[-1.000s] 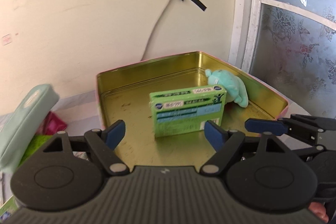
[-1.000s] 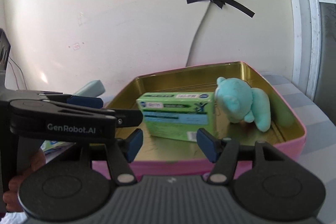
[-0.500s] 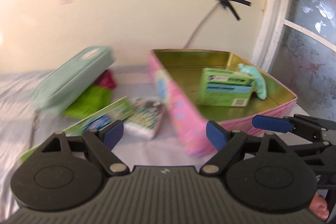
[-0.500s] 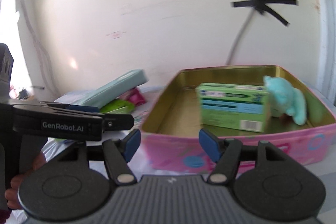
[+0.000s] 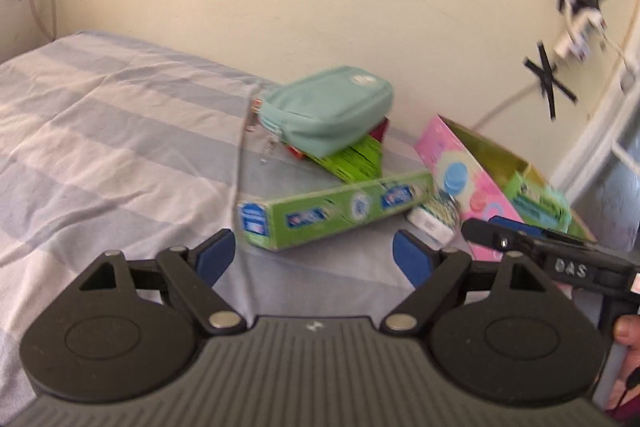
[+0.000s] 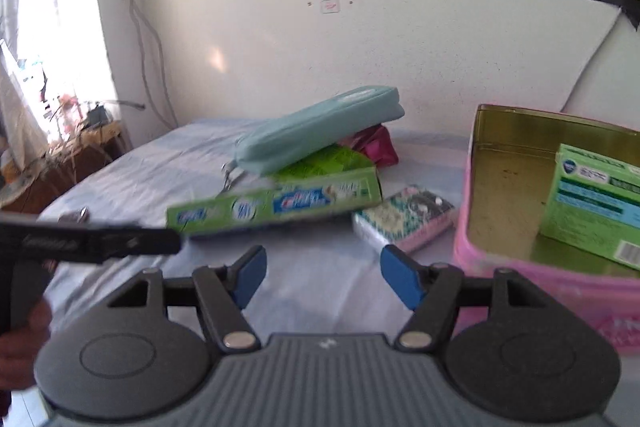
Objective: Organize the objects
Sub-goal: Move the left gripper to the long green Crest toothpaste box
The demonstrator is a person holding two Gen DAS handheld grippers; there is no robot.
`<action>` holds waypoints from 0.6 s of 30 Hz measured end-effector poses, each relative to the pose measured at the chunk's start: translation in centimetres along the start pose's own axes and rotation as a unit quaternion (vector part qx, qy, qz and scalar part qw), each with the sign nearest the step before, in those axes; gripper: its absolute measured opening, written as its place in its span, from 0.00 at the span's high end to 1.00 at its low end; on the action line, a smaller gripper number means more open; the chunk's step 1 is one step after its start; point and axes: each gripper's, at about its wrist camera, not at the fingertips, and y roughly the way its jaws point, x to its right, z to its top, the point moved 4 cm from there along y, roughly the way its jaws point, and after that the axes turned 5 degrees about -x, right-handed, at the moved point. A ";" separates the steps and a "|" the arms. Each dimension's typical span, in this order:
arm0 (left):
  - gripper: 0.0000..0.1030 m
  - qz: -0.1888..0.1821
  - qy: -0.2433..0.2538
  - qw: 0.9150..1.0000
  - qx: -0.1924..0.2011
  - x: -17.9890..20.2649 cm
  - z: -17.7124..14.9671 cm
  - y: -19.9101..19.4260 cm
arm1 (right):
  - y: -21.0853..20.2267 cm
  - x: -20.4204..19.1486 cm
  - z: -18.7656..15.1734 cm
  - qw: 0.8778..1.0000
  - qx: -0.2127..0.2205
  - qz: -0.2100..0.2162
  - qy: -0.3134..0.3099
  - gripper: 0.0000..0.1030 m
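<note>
A pink tin with a gold inside (image 6: pixel 500 227) (image 5: pixel 452 163) stands at the right and holds a green box (image 6: pixel 596 203) (image 5: pixel 536 203). A long green toothpaste box (image 5: pixel 332 211) (image 6: pixel 272 205) lies on the striped sheet left of the tin. A small patterned pack (image 6: pixel 404 219) (image 5: pixel 432 219) lies between them. A teal pouch (image 5: pixel 324 113) (image 6: pixel 320 131) rests on green and red packets behind. My left gripper (image 5: pixel 314 253) is open and empty, just short of the toothpaste box. My right gripper (image 6: pixel 322 273) is open and empty, in front of the toothpaste box and the patterned pack.
The striped sheet (image 5: pixel 100 131) spreads wide to the left. A cream wall with taped cables and a power strip (image 5: pixel 572 27) stands behind. A cluttered wooden table (image 6: pixel 72 143) sits by the window at far left. The other gripper shows at each view's edge (image 5: pixel 560 263) (image 6: pixel 80 243).
Both grippers have pulled back from the tin and swung left. The toothpaste box, pouch and patterned pack have come into the middle of both views. Both stay open.
</note>
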 end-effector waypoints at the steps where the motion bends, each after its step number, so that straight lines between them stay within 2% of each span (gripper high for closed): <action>1: 0.15 -0.001 -0.012 1.000 -0.002 -0.6 0.3 0.3 | 0.8 0.2 0.9 1.000 0.000 -0.002 0.011 0.36; 2: 0.15 0.000 -0.024 1.000 -0.005 -1.1 0.5 0.6 | 1.3 0.1 1.7 1.000 0.008 -0.010 0.012 0.30; 6: 0.15 -0.008 -0.062 0.998 -0.014 -2.5 0.8 1.7 | 4.8 -0.6 4.8 0.999 0.006 -0.044 -0.011 0.30; 9: 0.16 -0.012 -0.063 0.998 -0.020 -2.5 0.8 2.4 | 7.2 -0.9 6.0 0.998 -0.007 -0.056 -0.026 0.30; 12: 0.17 -0.013 -0.061 0.998 -0.025 -2.5 0.8 3.1 | 9.8 -1.1 6.4 0.996 -0.054 -0.065 -0.038 0.30; 14: 0.21 -0.017 -0.061 0.998 -0.030 -2.5 0.8 3.6 | 11.1 -0.8 6.2 0.995 -0.088 -0.041 -0.022 0.29; 16: 0.21 -0.021 -0.056 0.998 -0.036 -2.5 0.7 3.9 | 11.4 -0.3 5.7 0.995 -0.102 -0.017 0.015 0.29; 18: 0.21 -0.015 -0.047 0.998 -0.035 -2.6 0.6 3.7 | 11.0 -0.5 5.1 0.994 -0.108 0.006 0.027 0.30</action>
